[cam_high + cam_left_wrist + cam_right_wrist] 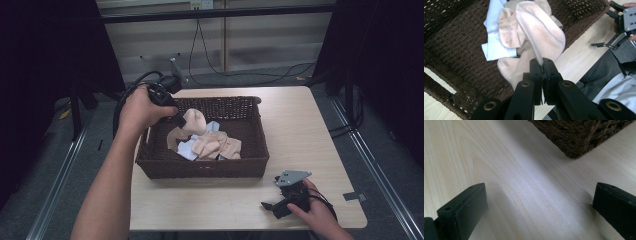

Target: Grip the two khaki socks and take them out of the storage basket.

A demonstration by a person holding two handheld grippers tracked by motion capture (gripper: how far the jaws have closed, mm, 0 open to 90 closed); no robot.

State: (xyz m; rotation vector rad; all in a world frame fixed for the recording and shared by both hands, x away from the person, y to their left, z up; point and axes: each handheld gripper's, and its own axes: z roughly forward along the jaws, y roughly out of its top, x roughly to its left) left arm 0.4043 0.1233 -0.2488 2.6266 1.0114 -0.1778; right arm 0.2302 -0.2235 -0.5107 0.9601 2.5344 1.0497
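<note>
Right gripper (272, 205): mine, near edge, jaws apart over bare table (300, 130).
Left gripper (541, 65): clamped on beige sock (544, 35).
Around: basket (200, 167), blue cloth (495, 47).

No legible text or labels

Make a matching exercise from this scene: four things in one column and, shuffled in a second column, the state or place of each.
Things
1. left gripper
2. right gripper
3. light blue cloth
4. wicker basket

States or places
A. lying on the basket floor under beige socks
B. jaws wide apart, low over bare tabletop
C. jaws pinched on a beige sock
D. dark brown, standing on the light wood table

Pairs: 1-C, 2-B, 3-A, 4-D
</note>
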